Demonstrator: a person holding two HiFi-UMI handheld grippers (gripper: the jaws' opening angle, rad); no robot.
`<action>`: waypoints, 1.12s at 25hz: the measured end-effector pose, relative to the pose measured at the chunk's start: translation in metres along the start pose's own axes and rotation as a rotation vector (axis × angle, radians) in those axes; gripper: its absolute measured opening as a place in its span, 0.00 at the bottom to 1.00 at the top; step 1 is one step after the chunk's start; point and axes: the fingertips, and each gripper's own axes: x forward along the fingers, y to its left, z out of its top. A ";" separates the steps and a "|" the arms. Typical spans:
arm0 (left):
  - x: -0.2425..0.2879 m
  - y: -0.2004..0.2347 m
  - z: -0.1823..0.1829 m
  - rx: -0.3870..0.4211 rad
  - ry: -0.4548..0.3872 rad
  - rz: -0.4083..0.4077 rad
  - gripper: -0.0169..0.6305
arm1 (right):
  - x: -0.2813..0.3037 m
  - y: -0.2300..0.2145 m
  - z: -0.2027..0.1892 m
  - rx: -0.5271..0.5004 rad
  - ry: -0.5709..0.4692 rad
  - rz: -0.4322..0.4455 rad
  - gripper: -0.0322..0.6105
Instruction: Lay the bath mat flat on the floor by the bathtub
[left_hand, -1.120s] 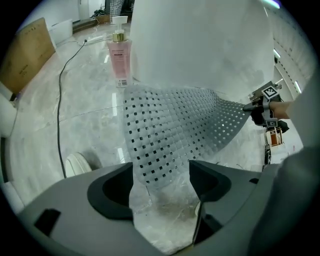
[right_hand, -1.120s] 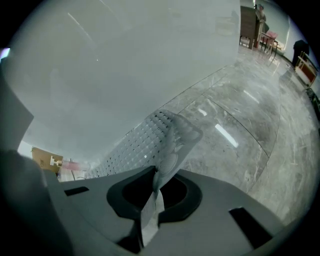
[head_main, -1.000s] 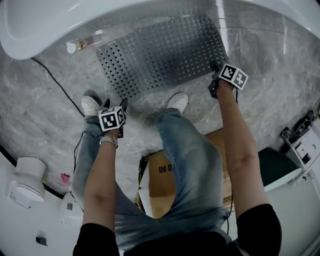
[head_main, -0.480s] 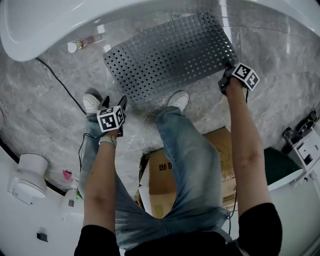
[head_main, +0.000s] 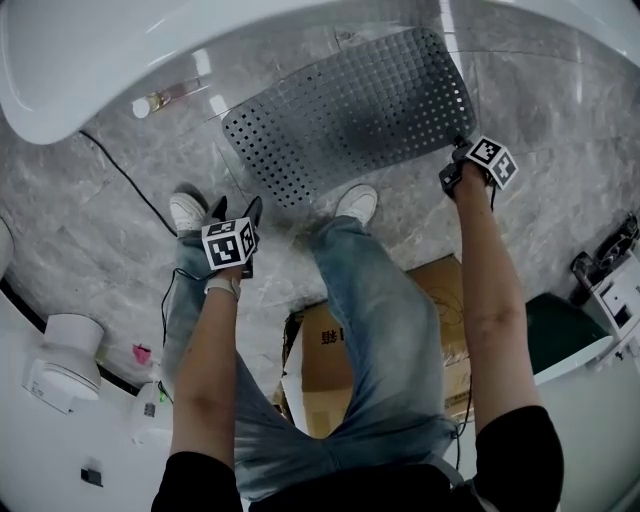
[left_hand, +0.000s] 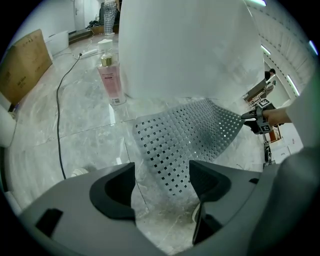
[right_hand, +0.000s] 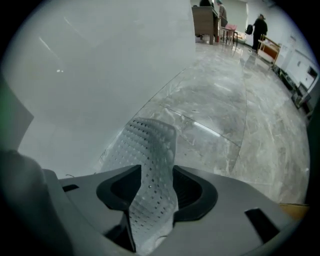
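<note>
Two tools are held with jaws apart. The left tool (left_hand: 162, 181) is empty; inside the right tool (right_hand: 156, 189), whose jaws have just been opening, a raised edge of the bath mat (head_main: 350, 110) is left unpressed. Beyond both, the mat is spread on the floor (head_main: 90, 230) beside the bathtub (head_main: 90, 60).

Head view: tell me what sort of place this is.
Probably a bathroom, perhaps a mock-up: a white bathtub, a perforated bath mat beside it, a marble-look floor, and a pink toiletry bottle.
</note>
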 end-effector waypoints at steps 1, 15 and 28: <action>0.000 0.000 0.002 0.004 -0.002 -0.003 0.57 | -0.002 -0.004 0.001 -0.023 -0.002 -0.033 0.42; -0.067 0.022 0.011 -0.110 -0.116 -0.010 0.57 | -0.026 0.127 -0.084 -0.401 0.098 0.112 0.53; -0.114 0.195 -0.018 -0.138 -0.119 0.108 0.09 | 0.022 0.302 -0.287 -0.809 0.312 0.207 0.52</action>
